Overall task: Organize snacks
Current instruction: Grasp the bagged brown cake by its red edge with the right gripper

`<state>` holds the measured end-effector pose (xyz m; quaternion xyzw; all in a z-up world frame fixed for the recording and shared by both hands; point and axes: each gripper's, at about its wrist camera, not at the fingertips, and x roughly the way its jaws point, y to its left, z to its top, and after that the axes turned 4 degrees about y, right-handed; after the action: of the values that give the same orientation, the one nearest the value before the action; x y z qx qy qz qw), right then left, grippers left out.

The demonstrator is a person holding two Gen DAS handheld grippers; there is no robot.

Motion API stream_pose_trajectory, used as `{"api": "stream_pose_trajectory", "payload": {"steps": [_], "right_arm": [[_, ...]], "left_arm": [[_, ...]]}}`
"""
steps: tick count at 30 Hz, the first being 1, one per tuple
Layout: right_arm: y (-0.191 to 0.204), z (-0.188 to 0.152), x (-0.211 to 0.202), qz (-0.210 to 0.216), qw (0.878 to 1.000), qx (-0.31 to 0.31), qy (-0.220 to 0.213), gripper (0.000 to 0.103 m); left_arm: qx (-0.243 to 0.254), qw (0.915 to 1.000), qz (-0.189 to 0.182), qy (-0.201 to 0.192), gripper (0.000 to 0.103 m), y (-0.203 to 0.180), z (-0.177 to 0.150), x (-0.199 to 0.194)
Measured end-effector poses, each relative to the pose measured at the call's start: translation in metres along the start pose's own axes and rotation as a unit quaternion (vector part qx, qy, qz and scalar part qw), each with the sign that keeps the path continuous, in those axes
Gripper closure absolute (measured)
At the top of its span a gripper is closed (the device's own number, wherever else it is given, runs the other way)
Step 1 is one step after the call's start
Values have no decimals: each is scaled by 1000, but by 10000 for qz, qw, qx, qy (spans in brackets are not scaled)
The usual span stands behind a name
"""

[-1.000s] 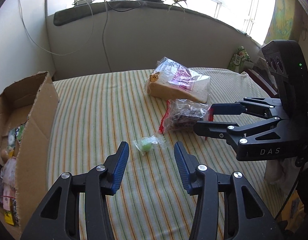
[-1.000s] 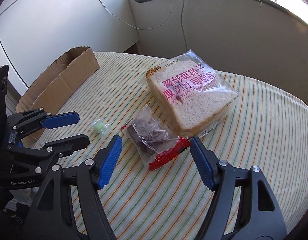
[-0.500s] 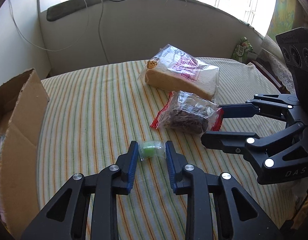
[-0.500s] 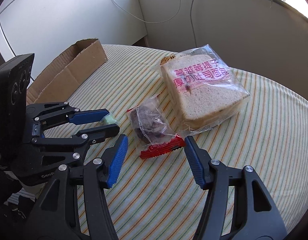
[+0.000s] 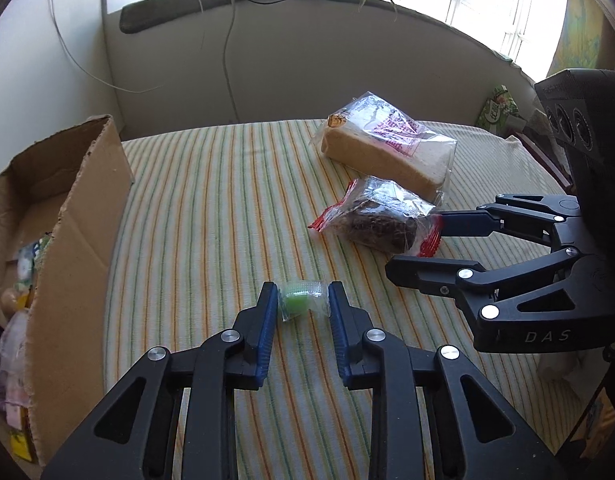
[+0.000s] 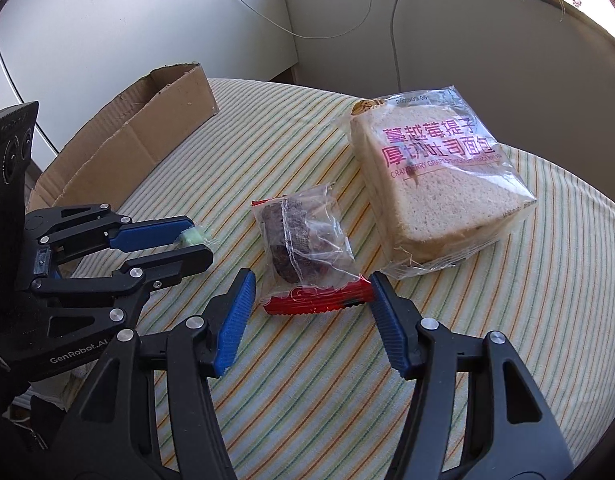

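A small green candy (image 5: 296, 305) in a clear wrapper sits on the striped tablecloth (image 5: 211, 208), and my left gripper (image 5: 301, 296) is shut on it, both blue pads against the wrapper. In the right wrist view the same candy (image 6: 192, 236) pokes out at the left gripper (image 6: 195, 242) tips. A clear packet with a dark cake (image 6: 303, 240) and a red end lies mid-table. My right gripper (image 6: 311, 282) stands open, its pads either side of that red end. A bagged loaf of sliced bread (image 6: 435, 176) lies just beyond the packet.
An open cardboard box (image 5: 75, 240) holding several snack packs stands at the table's left edge. A green packet (image 5: 497, 106) sits at the far right by the wall. Cables hang down the wall below a window sill with a plant pot.
My left jaws have closed from wide apart onto the green candy. My right gripper has slid in toward the cake packet, so the red end now lies between its fingers.
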<state>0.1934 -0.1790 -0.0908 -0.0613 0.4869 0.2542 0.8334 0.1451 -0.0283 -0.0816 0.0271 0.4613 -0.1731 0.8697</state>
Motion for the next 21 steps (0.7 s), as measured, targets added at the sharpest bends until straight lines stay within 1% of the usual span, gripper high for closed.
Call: {"api": "stream_pose_trajectory", "payload": {"steps": [1, 5, 8, 11, 21], "right_arm": [[1, 1, 1, -22, 10000, 23, -24, 47], [5, 3, 1, 5, 9999, 70, -86, 54], [14, 2, 0, 100, 9999, -21, -117, 55], [23, -2, -3, 7, 9997, -161, -165, 56], [34, -3, -29, -111, 9986, -228, -463, 57]], "left_arm": [[-4, 10000, 4, -4, 79, 1, -1, -1], [9, 10000, 26, -14, 79, 1, -2, -1], [-18, 10000, 40, -63, 79, 1, -3, -4], [-62, 9999, 45, -125, 79, 2, -3, -9], [-193, 9984, 82, -530, 79, 13, -6, -47]]}}
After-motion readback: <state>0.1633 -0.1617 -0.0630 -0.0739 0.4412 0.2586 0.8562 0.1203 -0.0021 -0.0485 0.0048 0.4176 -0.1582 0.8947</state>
